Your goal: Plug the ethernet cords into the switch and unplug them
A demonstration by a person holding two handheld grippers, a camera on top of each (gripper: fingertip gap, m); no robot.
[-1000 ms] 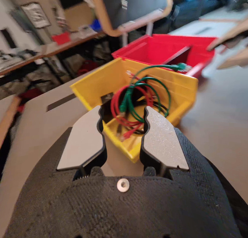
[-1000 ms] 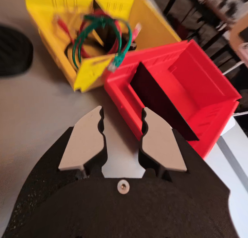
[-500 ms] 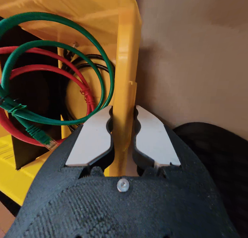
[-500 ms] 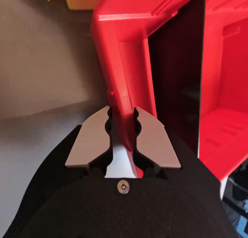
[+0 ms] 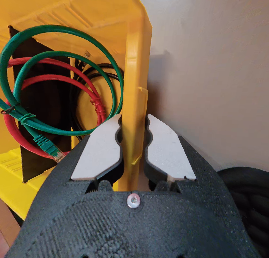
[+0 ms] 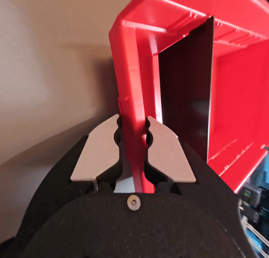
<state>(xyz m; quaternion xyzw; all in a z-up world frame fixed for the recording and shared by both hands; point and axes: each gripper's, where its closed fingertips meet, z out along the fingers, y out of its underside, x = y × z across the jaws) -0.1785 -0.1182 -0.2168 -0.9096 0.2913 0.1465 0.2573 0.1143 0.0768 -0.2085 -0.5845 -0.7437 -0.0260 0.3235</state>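
Between the two fingers of our left gripper (image 5: 133,134) stands the side wall of a yellow bin (image 5: 135,70), and the fingers are closed on this wall from both sides, one inside the bin and one outside. Inside the bin we see the ethernet cords: a green cord (image 5: 61,31) coiled in two loops and tied with a thin green tie, its plug (image 5: 49,147) hanging low on the left; a red cord (image 5: 81,76) coiled behind and under the green one; and a black cord (image 5: 104,70) lying deeper, close to the wall. A black divider (image 5: 43,94) stands upright in the bin behind the coils. Our right gripper (image 6: 132,136) is closed in the same way on the side wall of a red bin (image 6: 129,70). In this bin we see only a black divider (image 6: 186,83) standing upright. Both bins rest on a beige table (image 6: 51,76). The right wrist picture is a little blurred, and we cannot find the switch in either view. At the low right of the left wrist view a black body (image 5: 247,192) shows beside our gripper; we cannot tell what it is.
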